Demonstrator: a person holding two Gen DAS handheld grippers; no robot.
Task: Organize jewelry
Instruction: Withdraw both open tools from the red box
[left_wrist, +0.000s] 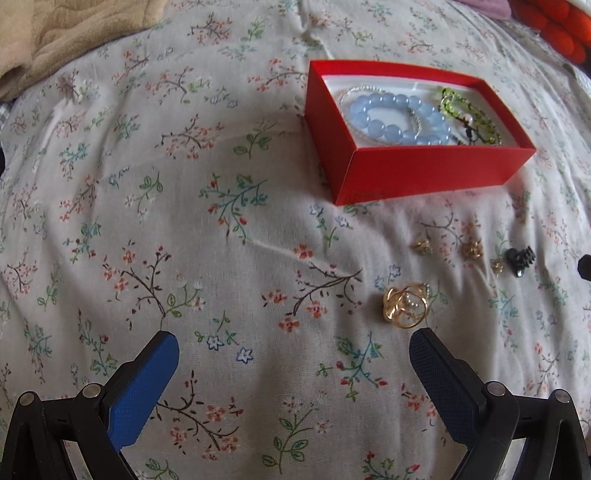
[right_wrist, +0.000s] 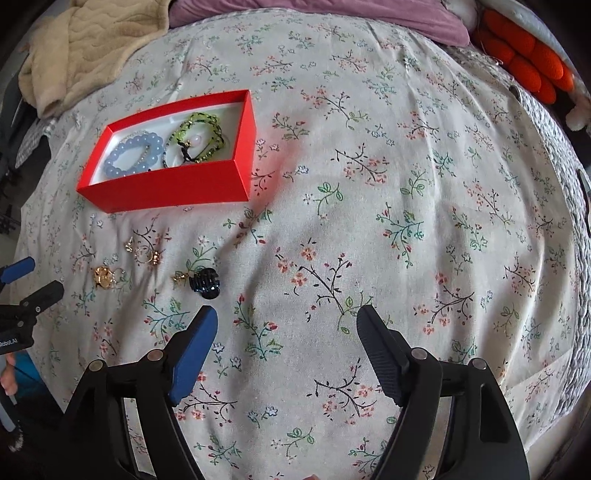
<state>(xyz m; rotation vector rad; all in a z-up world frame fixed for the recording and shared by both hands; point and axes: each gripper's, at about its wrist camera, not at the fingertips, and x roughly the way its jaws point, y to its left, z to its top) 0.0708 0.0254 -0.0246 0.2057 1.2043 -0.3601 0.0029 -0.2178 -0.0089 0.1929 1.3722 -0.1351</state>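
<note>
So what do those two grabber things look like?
Both look alike. The left gripper and the right gripper have black plastic frames with round silver pins at the joints. Each has one bright blue bumpy finger and one much darker finger. White lettering shows on the left one's body in the right camera view.

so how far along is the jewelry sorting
Done: the blue bead bracelet and green bead bracelet lie in the red box. In hand: nothing; left gripper and right gripper are open. Left: the gold ring, small gold pieces and black hair clip on the bedspread.
</note>
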